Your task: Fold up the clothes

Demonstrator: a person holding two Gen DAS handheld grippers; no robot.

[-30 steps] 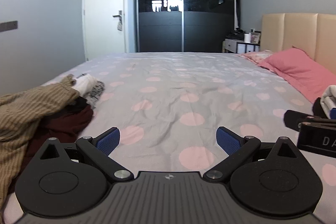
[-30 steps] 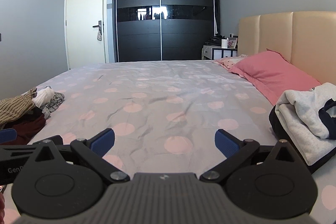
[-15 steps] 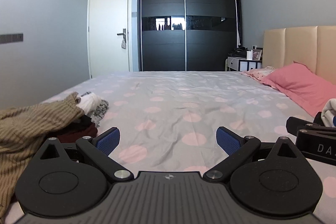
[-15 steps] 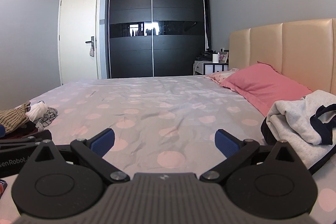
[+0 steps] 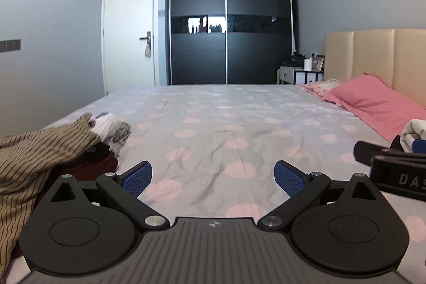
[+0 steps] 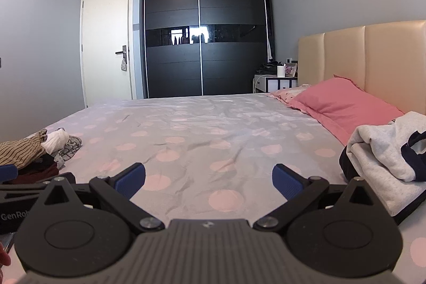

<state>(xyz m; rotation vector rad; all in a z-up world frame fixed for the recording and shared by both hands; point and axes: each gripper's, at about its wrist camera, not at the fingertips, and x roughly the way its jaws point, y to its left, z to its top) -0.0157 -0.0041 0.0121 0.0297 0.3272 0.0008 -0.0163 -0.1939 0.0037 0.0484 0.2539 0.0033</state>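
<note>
Left wrist view. My left gripper (image 5: 213, 175) hangs low over the bedsheet (image 5: 213, 129), blue pads spread wide, nothing between them. The unfolded pile sits at the left edge of the bed: a tan striped garment (image 5: 40, 151) draped on top, a dark maroon piece (image 5: 98, 164) under it, white and grey bits (image 5: 111, 127) at the far end. The right gripper (image 5: 394, 169) shows at the frame's right as a black body, level with mine.

Judgement: the step in hand is picking the next garment. To do it well I should swing left, come down on the striped top layer only, and pinch near an edge or seam so it lifts free without dragging the maroon piece along.

Right wrist view. The right gripper (image 6: 209, 178) is likewise released, pads wide apart, empty, over the dotted sheet. A folded stack lies just to its right: a grey sweatshirt with navy trim (image 6: 386, 151) on a dark garment (image 6: 348, 167), beside the pink pillow (image 6: 340, 103). The messy pile (image 6: 40, 151) is far left, well apart from the stack. The middle of the bed between them looks flat enough to spread on.
</note>
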